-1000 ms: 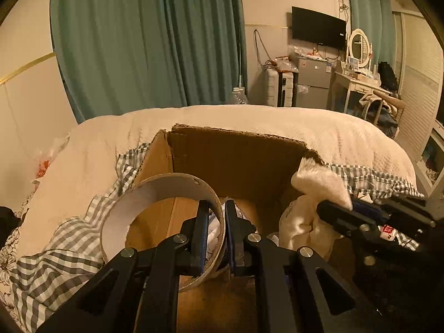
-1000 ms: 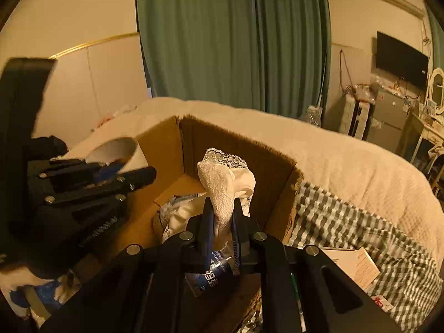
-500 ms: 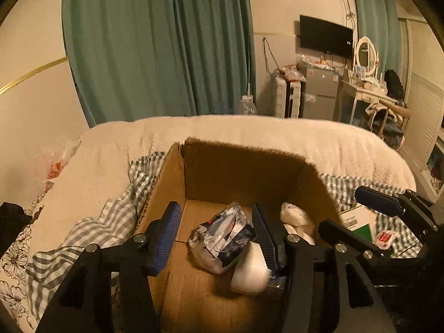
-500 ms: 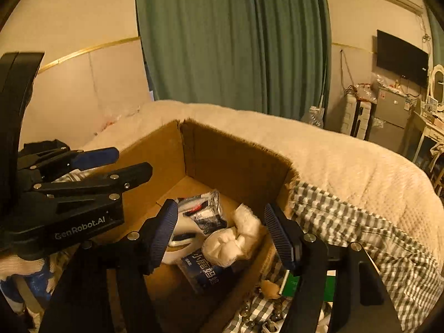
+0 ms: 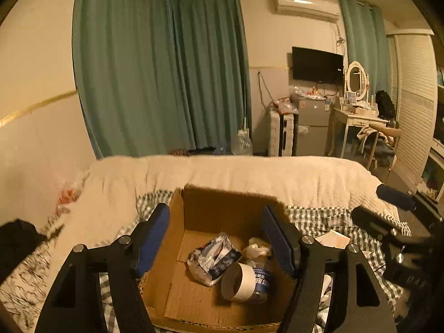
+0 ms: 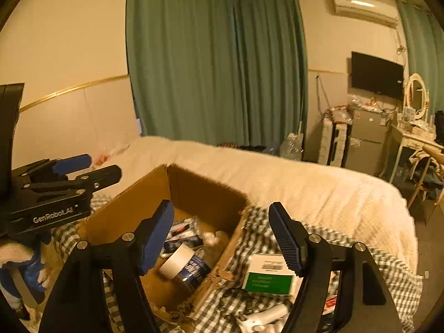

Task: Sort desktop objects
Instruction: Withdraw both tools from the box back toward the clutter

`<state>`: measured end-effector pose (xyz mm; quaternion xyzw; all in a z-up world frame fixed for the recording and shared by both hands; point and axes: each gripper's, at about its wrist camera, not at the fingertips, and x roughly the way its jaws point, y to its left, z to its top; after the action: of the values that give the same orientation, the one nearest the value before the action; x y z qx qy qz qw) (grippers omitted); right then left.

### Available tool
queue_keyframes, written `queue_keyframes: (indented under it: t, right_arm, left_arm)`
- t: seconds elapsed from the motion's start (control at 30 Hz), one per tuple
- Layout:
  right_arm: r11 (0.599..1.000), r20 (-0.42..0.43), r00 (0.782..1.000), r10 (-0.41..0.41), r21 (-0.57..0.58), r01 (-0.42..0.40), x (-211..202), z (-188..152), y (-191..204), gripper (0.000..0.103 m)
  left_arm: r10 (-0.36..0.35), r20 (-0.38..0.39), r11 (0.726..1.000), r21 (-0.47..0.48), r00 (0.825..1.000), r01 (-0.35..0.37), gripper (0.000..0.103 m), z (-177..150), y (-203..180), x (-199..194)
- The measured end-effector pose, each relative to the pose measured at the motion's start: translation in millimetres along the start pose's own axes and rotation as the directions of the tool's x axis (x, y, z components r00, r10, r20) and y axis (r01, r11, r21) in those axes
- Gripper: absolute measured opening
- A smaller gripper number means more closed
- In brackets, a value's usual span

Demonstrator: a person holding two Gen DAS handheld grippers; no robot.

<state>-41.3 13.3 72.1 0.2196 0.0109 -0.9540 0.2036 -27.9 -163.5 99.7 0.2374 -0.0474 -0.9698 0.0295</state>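
Now both grippers are hanging above the box w/ nothing between their pads. Left gripper fingers have just been spreading and are standing wide; right gripper the same, released. In the box the tape roll is lying on its side against a bottle, w/ a crumpled wrapper beside them and a white cloth behind. Outside the box on the checked bed cover a green-and-white carton and a white controller are waiting, near the right gripper, so sorting is prob. not done. Risks: the bed is soft, so the box could tip if a gripper is knocking its wall on the way back down. Also the two grippers are sitting close, so they could be clashing if both reach at once. The small beads by the carton look easy to scatter.
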Motion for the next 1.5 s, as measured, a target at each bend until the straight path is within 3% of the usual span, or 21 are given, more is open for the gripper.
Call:
queue_keyframes:
  t: [0.17, 0.33, 0.4, 0.47, 0.57, 0.7, 0.9, 1.1, 1.23, 1.37, 1.5]
  right_arm:
    - [0.999, 0.052, 0.998, -0.027, 0.035, 0.025, -33, 9, -17, 0.071]
    - [0.997, 0.108, 0.992, -0.069, 0.042, 0.064, -67, 12, -31, 0.093]
    - [0.995, 0.127, 0.988, -0.090, 0.050, 0.084, -79, 11, -39, 0.102]
    - [0.993, 0.147, 0.983, -0.112, 0.061, 0.103, -89, 9, -46, 0.103]
    - [0.986, 0.148, 0.976, -0.157, 0.071, 0.148, -104, 3, -62, 0.103]
    - [0.980, 0.135, 0.972, -0.191, 0.077, 0.181, -118, -7, -86, 0.103]
    - [0.977, 0.059, 0.981, -0.186, 0.117, 0.178, -124, -30, -117, 0.103]
    - [0.965, 0.010, 0.977, -0.214, 0.155, 0.210, -117, -54, -150, 0.103]
    - [0.956, 0.004, 0.971, -0.239, 0.175, 0.235, -110, -67, -163, 0.103]
    - [0.944, -0.065, 0.963, -0.262, 0.190, 0.270, -91, -81, -174, 0.103]
    - [0.917, -0.089, 0.934, -0.346, 0.177, 0.357, -73, -98, -182, 0.103]
  left_arm:
    - [-0.016, 0.061, 1.000, 0.002, 0.998, 0.016, 0.091, 12, -13, -30]
    - [-0.032, 0.099, 0.999, -0.010, 0.995, 0.033, 0.103, 17, -30, -47]
    - [-0.043, 0.119, 0.999, -0.015, 0.992, 0.045, 0.103, 15, -36, -49]
    - [-0.079, 0.150, 0.996, -0.015, 0.986, 0.082, 0.103, 11, -45, -47]
    - [-0.083, 0.114, 0.997, 0.007, 0.990, 0.083, 0.103, 6, -61, -39]
    - [-0.114, 0.136, 0.993, 0.021, 0.984, 0.112, 0.103, -2, -82, -38]
    - [-0.167, 0.124, 0.986, 0.016, 0.978, 0.166, 0.103, -20, -110, -28]
    - [-0.143, 0.084, 0.989, 0.056, 0.986, 0.138, 0.103, -36, -141, -10]
    - [-0.203, 0.096, 0.979, 0.042, 0.974, 0.200, 0.103, -54, -151, 0]
    - [-0.202, 0.041, 0.977, 0.072, 0.978, 0.199, 0.103, -78, -170, 19]
    - [-0.239, -0.003, 0.965, 0.107, 0.971, 0.238, 0.103, -103, -184, 34]
